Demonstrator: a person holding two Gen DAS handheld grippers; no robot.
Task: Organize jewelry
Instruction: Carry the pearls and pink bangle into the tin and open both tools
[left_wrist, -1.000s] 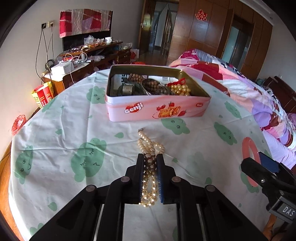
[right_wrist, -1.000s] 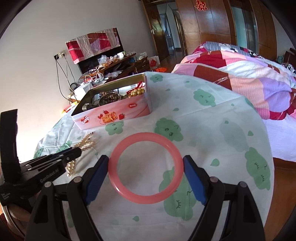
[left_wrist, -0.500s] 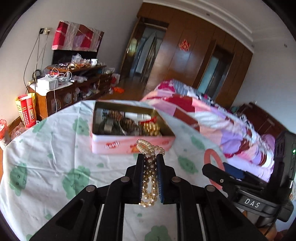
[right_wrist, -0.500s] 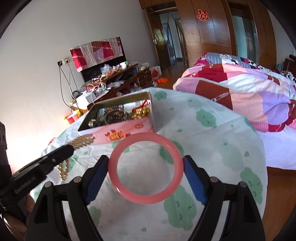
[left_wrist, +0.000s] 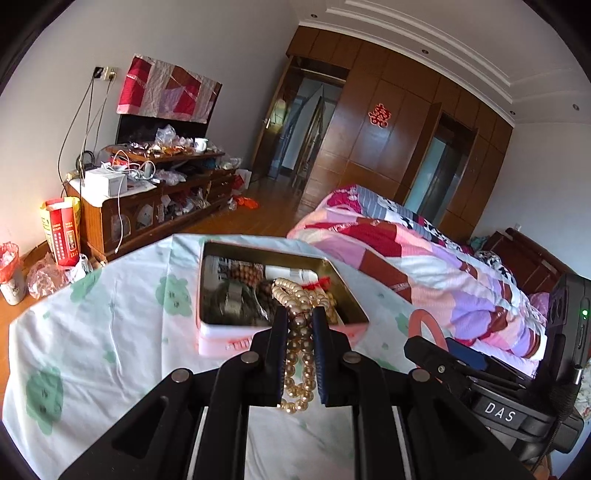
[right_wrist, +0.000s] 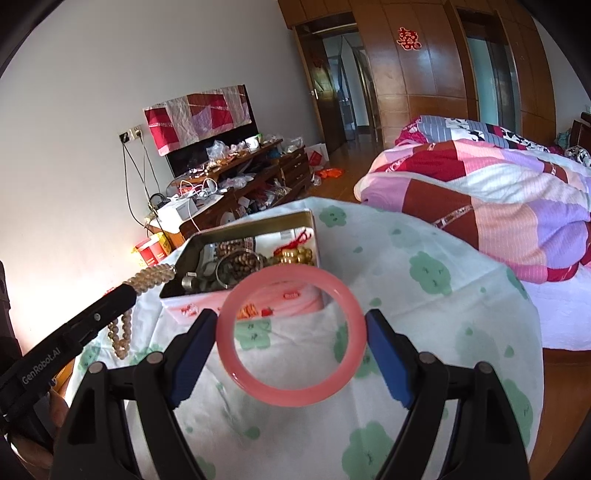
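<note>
Left wrist view: the left tool (left_wrist: 300, 354) is clamped on a strand of cream-gold pearl beads (left_wrist: 297, 373), its two black fingers pressed together with the beads bunched between them and loops hanging below and spilling forward past the tips. Just ahead of the tips sits the pink rectangular tin box (left_wrist: 221, 338), open at the top and already holding wooden bead bracelets, metal bangles and a red-tasselled gold strand. The box stands on the round counter, covered in a white cloth with green cloud prints (left_wrist: 92, 350).

From the right wrist view, the right tool (right_wrist: 291, 338) grips a smooth pink ring bangle (right_wrist: 295, 393) across its width — blue pads touching the rim on either side — held in the air above the cloth, short of the box's near wall.

The step in hand looks like the carry to the box — both pieces lifted, neither deposited. The next move likely calls for bringing the pearls fully over the open rim before the fingers part, so the trailing loops fall inside rather than drape over the wall; the bangle needs to clear the near wall likewise.
</note>
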